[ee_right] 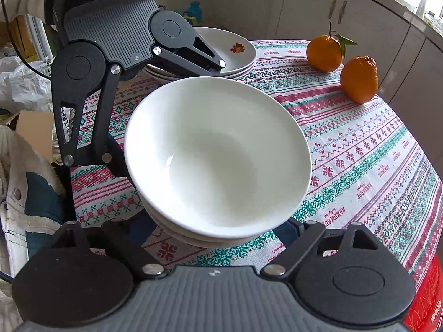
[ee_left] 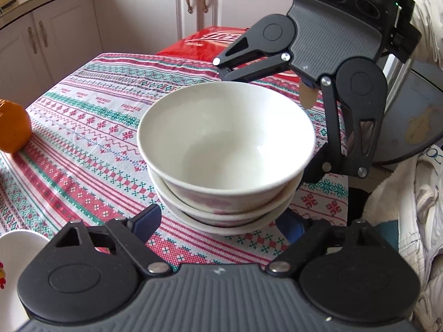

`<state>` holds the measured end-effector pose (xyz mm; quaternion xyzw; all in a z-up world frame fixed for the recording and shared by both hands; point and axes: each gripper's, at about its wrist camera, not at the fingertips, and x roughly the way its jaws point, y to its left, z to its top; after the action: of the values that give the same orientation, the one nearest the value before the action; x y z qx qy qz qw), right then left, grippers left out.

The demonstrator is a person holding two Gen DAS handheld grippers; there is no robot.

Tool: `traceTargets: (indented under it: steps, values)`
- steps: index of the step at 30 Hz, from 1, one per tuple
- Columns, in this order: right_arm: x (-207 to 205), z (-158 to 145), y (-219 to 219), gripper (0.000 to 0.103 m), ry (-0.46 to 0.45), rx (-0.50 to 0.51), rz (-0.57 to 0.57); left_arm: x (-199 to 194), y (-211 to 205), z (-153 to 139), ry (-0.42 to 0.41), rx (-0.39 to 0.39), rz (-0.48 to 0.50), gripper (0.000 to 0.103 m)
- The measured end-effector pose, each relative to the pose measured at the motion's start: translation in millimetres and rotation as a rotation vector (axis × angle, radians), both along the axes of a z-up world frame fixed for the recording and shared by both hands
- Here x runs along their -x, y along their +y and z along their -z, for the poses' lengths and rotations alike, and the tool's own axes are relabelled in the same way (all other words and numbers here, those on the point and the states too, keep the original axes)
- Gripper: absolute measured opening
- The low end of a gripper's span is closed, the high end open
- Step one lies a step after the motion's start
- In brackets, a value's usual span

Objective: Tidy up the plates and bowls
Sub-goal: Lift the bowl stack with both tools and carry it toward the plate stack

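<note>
A stack of three white bowls [ee_left: 227,149] sits on the patterned tablecloth [ee_left: 83,127]; it also shows in the right wrist view [ee_right: 218,163]. My left gripper [ee_left: 221,221] is open, its fingers on either side of the stack's base, the tips partly hidden under the bowls. My right gripper [ee_right: 218,229] is open and straddles the stack from the opposite side; in the left wrist view it [ee_left: 277,127] spans the far and right side of the stack. A stack of white plates [ee_right: 221,55] with a flower print stands behind the left gripper [ee_right: 155,127].
Two oranges [ee_right: 343,66] lie on the tablecloth [ee_right: 360,152] at the far right of the right wrist view; one orange [ee_left: 12,127] shows at left. A red box [ee_left: 205,44] sits beyond the table. A plate's edge [ee_left: 16,251] is at lower left. Cabinets [ee_left: 144,8] stand behind.
</note>
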<state>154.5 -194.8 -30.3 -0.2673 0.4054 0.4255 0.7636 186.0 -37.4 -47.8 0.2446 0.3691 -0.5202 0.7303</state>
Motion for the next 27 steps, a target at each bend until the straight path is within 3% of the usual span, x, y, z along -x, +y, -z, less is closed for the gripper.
traceTargets:
  steps: [13, 27]
  values:
    - [-4.9, 0.4, -0.7, 0.091, 0.023, -0.003, -0.007, -4.1, -1.3, 2.1, 0.029, 0.012, 0.046, 0.083]
    - [1.0, -9.6, 8.8, 0.091, 0.005, 0.016, -0.014, 2.9, 7.1, -7.3, 0.006, 0.022, 0.021, 0.083]
